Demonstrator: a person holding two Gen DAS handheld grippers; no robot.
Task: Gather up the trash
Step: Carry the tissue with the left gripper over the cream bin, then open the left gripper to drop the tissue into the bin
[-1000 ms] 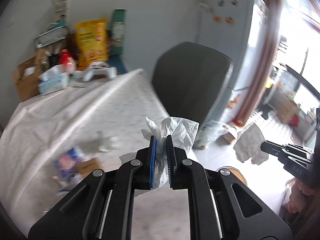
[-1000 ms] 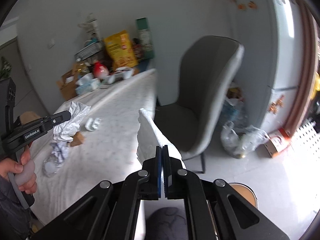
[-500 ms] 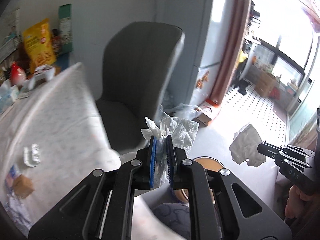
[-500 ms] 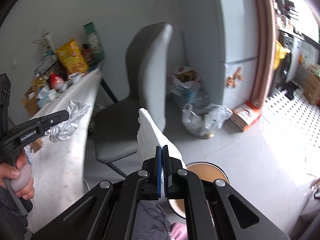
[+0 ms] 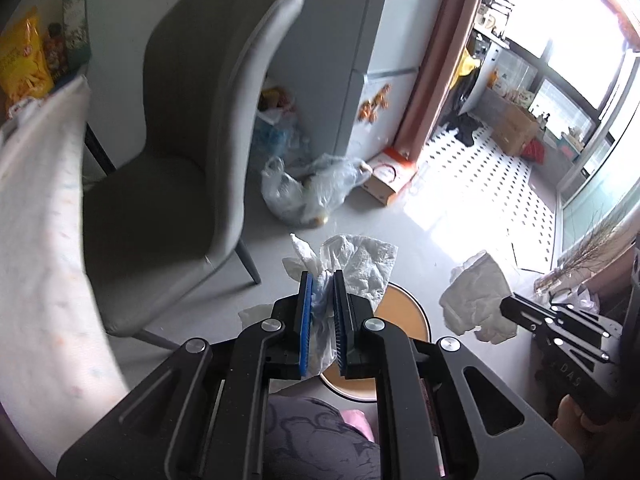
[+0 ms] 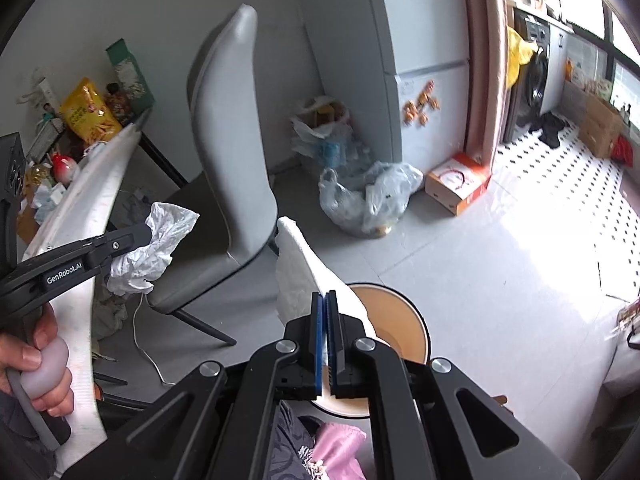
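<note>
Standing behind everything is the grey chair (image 5: 180, 152), and the counter (image 5: 40, 240) under its pale cloth is running along the side of it away from the bin. Sitting on the floor in front of the chair is the round bin (image 6: 394, 332), its tan inside showing, the landmark for both drops. The left gripper (image 5: 320, 312) is hanging over the bin's near rim, its fingers (image 5: 305, 320) pressing together on a crumpled white tissue (image 5: 360, 264) that is bulging above them. The right gripper (image 6: 325, 332) is hovering just above the bin's mouth, its fingers (image 6: 318, 332) clamping nearly flat on a folded white napkin (image 6: 304, 276) that is standing up beyond them. Doing this step well probably means bringing each wad squarely over the middle of the bin and lowering it before letting go, since light paper is likely to drift past the rim or cling to the pads.
</note>
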